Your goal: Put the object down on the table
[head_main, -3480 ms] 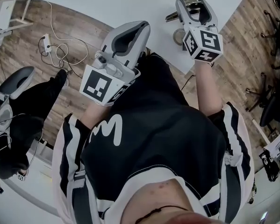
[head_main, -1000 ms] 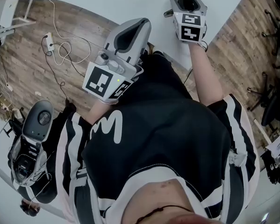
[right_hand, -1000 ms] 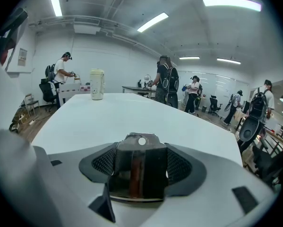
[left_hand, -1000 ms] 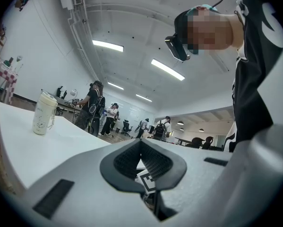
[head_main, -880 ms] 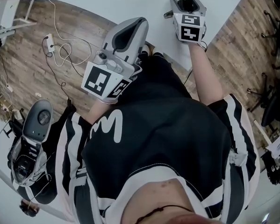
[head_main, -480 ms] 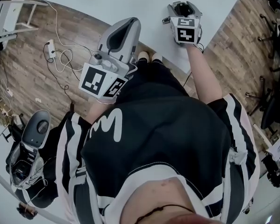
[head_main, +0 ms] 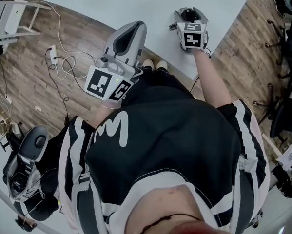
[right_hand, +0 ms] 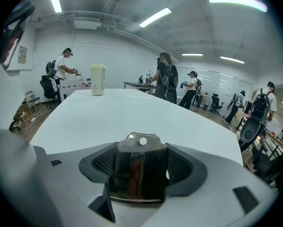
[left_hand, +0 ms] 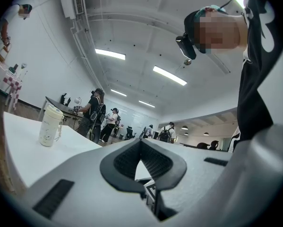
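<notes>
the right gripper (head_main: 188, 14) has moved in from the near edge over the table (head_main: 126, 4). its jaws grip a shiny metal plate (right_hand: 140, 171), not yet released. lowering appears to remain. the left gripper (head_main: 132, 29) is closed and empty.

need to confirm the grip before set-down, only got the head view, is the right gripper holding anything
Observer: Yes, the right gripper view shows the right gripper shut on a shiny flat metal piece with a small round hole near its top.
Operator: and the left one
Observer: The left gripper is shut with nothing between its jaws.
Operator: anything else on the table
Observer: A white lidded cup stands at the far end of the white table.
</notes>
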A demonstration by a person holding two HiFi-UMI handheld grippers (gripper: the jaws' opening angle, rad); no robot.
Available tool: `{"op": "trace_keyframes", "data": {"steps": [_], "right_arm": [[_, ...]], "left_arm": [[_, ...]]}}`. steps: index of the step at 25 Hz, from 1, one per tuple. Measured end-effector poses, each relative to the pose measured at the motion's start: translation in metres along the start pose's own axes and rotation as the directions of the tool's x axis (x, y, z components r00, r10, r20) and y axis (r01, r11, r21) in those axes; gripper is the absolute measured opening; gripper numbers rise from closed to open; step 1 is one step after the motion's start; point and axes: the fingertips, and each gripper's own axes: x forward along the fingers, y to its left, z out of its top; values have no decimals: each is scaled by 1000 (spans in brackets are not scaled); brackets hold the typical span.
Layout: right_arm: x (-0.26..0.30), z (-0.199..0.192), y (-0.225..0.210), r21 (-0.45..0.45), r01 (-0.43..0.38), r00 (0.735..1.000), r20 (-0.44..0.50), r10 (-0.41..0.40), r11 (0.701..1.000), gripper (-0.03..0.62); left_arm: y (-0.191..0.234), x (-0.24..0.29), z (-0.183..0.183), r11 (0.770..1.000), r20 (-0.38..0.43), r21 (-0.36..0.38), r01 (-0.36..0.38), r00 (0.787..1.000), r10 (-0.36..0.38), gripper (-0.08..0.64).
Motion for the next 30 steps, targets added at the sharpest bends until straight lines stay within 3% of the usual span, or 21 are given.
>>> {"op": "trace_keyframes", "data": {"steps": [15, 24, 30], "right_arm": [[1, 3, 3, -5, -6, 1000, 13, 6, 1000, 302], [-21, 22, -3, 37, 7, 990, 141, -12, 999, 302], [-59, 68, -7, 81, -8, 959, 283, -15, 997, 302]], "left_arm": [[6, -3, 4, 1000, -9, 9, -9, 1000, 9, 4], [11, -2, 4, 1000, -23, 29, -6, 1000, 7, 3], [9, 10, 7, 999, -25, 42, 31, 999, -30, 4]]}}
